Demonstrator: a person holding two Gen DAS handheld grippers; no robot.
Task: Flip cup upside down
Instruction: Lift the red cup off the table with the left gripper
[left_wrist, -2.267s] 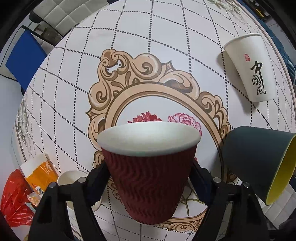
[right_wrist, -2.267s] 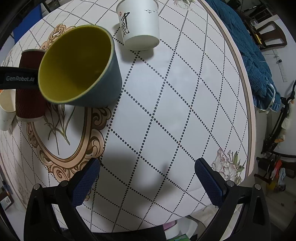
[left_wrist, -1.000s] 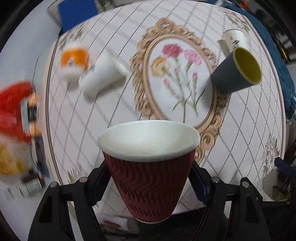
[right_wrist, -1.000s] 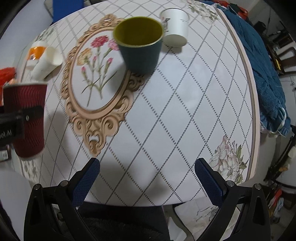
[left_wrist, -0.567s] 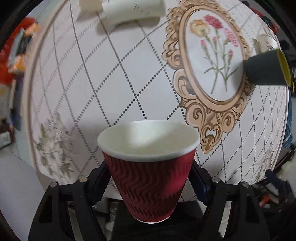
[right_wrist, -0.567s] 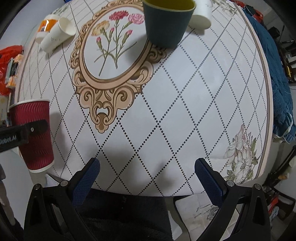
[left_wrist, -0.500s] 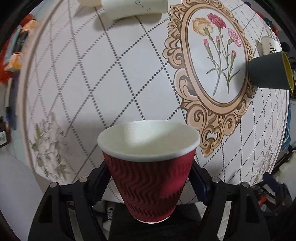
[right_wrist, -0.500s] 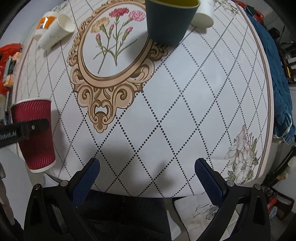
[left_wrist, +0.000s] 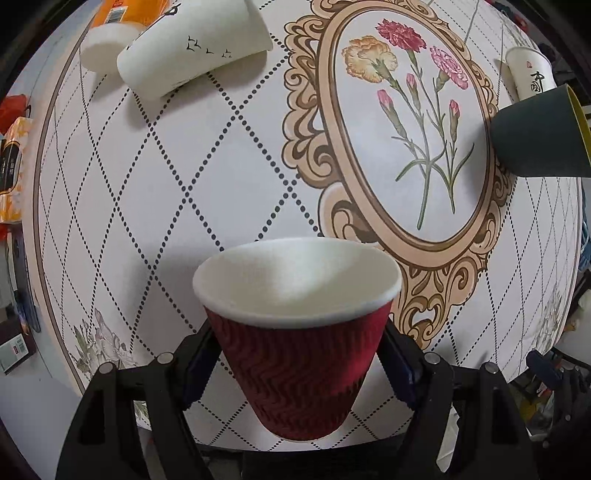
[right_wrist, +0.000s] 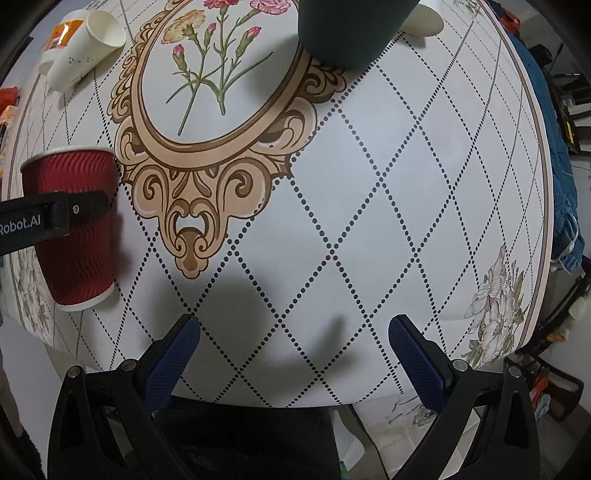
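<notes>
My left gripper (left_wrist: 297, 363) is shut on a red ribbed paper cup (left_wrist: 297, 354) with a white inside, mouth up, held over the table's near left edge. The same cup (right_wrist: 74, 225) shows upright in the right wrist view, with the left gripper's finger (right_wrist: 55, 218) across its side. Whether its base touches the table cannot be told. My right gripper (right_wrist: 293, 362) is open and empty above the table's near edge.
A dark green cup (left_wrist: 539, 136) with a yellow inside stands by the oval flower print (left_wrist: 406, 122), also in the right wrist view (right_wrist: 351, 29). A white paper cup (left_wrist: 192, 48) lies on its side far left. Another white cup (left_wrist: 530, 75) stands behind the green one. Packets (left_wrist: 13, 162) lie off the left edge.
My left gripper has carried the red cup from the table's middle to its near left edge and come lower. The right gripper has moved closer to the table and stays open.
</notes>
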